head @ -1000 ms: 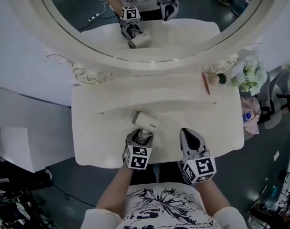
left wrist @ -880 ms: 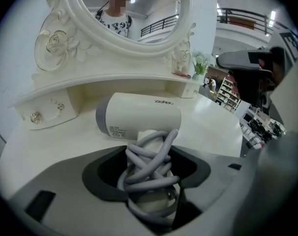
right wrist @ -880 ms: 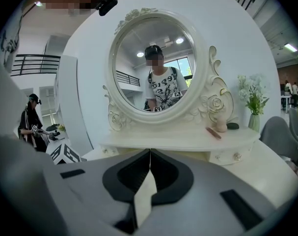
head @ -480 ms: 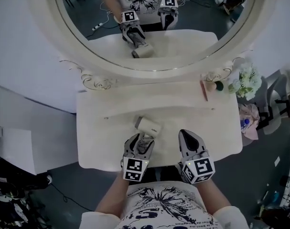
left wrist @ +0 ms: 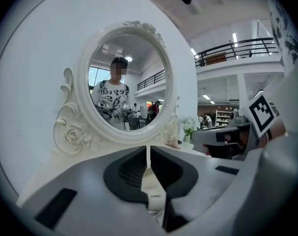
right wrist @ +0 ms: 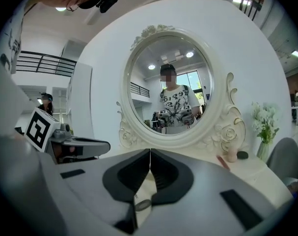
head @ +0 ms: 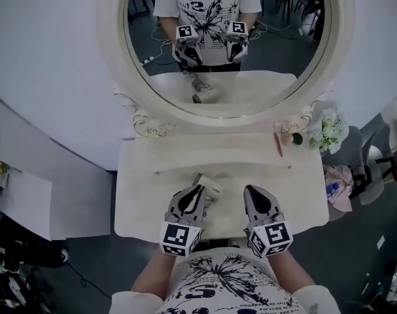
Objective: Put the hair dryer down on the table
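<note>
I judge the job done: the dryer [head: 209, 186] lies on the worktop [head: 303, 188] just before my left claw [head: 197, 191], which is closing empty; the right claw [head: 251, 190] is clenched empty.

Under the right gripper [right wrist: 149, 154], matt grey plastic with ribbed dark pads [right wrist: 164, 173], we see a smooth, faintly glossy cream table [head: 146, 201]; to its left a smooth plastic hair dryer [head: 210, 187]; ahead, a carved painted frame [head: 113, 44].
</note>
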The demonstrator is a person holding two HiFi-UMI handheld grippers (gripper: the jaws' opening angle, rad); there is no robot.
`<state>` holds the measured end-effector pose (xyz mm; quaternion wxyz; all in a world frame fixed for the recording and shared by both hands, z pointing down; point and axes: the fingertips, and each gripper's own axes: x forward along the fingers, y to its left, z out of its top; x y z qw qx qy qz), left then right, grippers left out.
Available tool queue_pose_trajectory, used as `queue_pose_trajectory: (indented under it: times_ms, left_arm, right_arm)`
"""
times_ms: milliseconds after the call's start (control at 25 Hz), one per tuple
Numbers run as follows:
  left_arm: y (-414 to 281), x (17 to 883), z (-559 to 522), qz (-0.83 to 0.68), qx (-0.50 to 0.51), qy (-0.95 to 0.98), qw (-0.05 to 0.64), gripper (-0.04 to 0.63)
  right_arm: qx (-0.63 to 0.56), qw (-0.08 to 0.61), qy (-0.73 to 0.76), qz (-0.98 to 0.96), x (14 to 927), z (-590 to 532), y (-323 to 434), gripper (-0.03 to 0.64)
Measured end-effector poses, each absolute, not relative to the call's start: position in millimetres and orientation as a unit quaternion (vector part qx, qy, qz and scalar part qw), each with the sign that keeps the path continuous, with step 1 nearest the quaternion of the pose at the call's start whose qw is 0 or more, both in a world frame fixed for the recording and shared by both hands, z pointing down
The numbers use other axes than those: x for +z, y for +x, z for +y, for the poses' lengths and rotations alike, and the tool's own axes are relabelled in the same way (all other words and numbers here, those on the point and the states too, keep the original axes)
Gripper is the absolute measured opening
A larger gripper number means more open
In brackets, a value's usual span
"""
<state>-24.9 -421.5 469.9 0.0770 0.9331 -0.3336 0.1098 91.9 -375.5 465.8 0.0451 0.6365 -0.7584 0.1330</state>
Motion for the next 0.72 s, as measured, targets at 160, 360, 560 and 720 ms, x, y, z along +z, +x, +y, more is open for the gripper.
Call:
queue_pose_trajectory:
  times_ms: [160, 360, 560, 720]
  left_arm:
    - [-34.7, 438.8, -423.8, -0.342, 0.077, 0.935, 0.056, 0.023]
    - [-49.0, 408.3, -423.0, -0.354, 0.049, 0.933, 0.031, 0.021]
    - [-55.3, 396.1, -419.2, -0.356, 0.039, 0.933, 0.017, 0.020]
    - [-52.7, 391.6, -418.3, -0.353, 0.038, 0.935, 0.011, 0.020]
  right_arm:
    - [0.107, 0.039, 0.637, -0.762, 446.2, -375.0, 86.2, 0.018]
    - [0.084, 0.028, 0.638, -0.765, 428.5, -371.6, 78.6, 0.018]
    - [0.062, 0.028, 0.634, -0.770, 419.1, -368.5, 72.1, 0.018]
    - [0.054, 0.028, 0.635, -0.770, 415.7, -369.0, 74.2, 0.018]
